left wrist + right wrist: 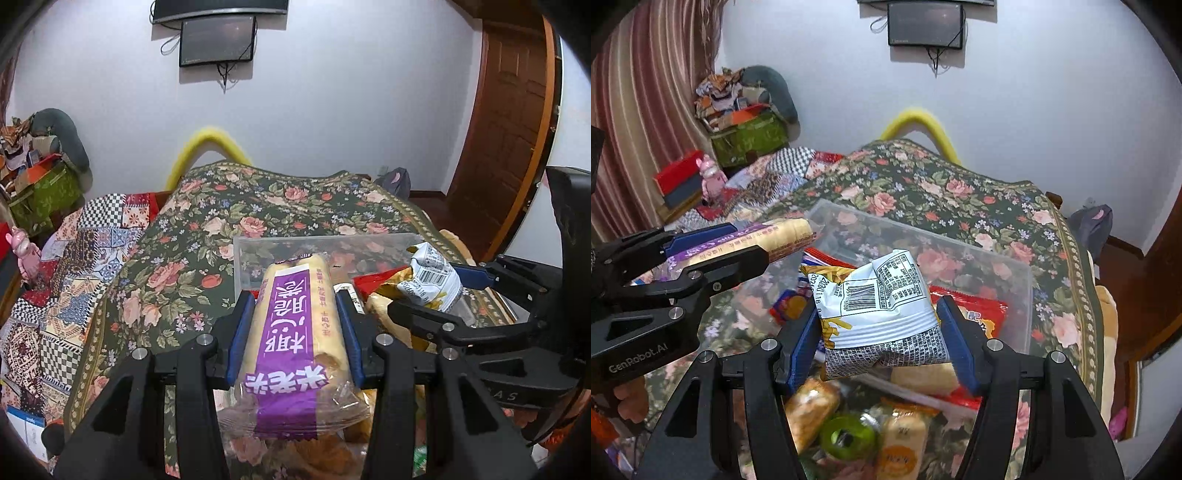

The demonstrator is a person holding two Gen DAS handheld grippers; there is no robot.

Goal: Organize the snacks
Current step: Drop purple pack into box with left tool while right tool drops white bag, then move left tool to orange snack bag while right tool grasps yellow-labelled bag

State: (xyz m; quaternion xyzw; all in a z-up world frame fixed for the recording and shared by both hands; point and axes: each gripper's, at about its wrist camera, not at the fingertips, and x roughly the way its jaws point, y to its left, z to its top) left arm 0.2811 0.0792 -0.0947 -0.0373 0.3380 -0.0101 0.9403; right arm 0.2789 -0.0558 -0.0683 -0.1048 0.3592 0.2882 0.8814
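The snacks lying under the right gripper (882, 332) are half hidden by its frame: a green lid (849, 437) and an orange packet (901, 443) show only in part, their print unreadable. The clear bin (1015, 280) is hard to trace against the floral cloth (960, 192); a red packet (975, 306) lies inside. The left gripper (293, 325) is clamped on a purple-banded roll (291, 332), held above the cloth just before the bin. The right gripper pinches a white chip bag (882, 306) over the bin's near edge.
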